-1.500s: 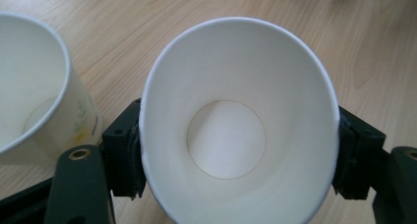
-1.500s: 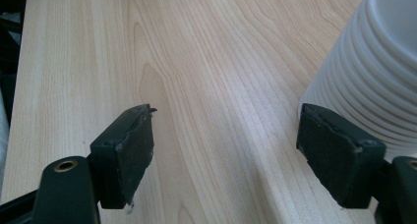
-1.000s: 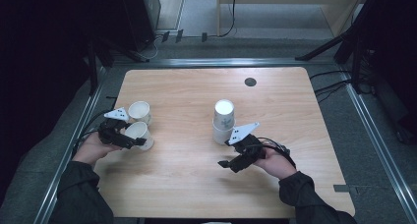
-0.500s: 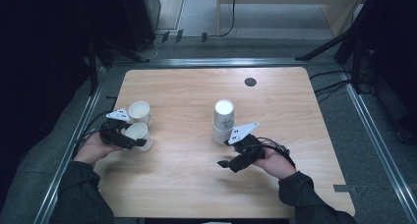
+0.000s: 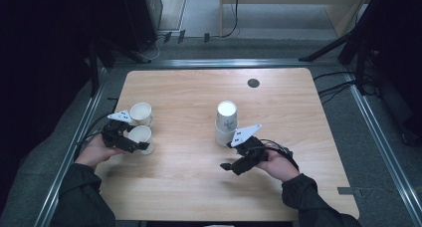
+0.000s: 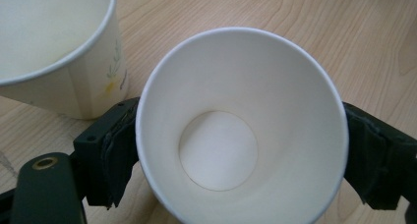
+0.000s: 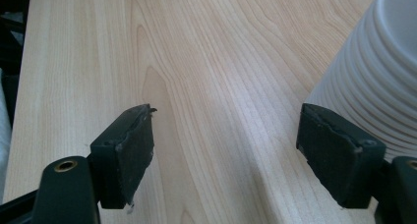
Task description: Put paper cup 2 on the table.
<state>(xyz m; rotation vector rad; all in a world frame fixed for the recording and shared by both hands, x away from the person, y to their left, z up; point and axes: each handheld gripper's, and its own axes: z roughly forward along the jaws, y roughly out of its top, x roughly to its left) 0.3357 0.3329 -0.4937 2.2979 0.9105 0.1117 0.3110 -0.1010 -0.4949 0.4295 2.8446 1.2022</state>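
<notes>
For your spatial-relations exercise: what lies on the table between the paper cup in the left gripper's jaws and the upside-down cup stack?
Nothing: in the high view, only bare wooden table separates the paper cup from the cup stack.

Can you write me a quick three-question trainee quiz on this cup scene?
1. How many upright paper cups stand at the table's left side?
2. True or false: the right gripper holds a cup.
3. What stands beside the right gripper: A) a bowl, B) an upside-down cup stack, C) a bottle?

Key
1. Two: the near cup sits between the left gripper jaws, which have just been opening; the far cup stands behind it.
2. False; its jaws are open over bare table.
3. B.
</notes>
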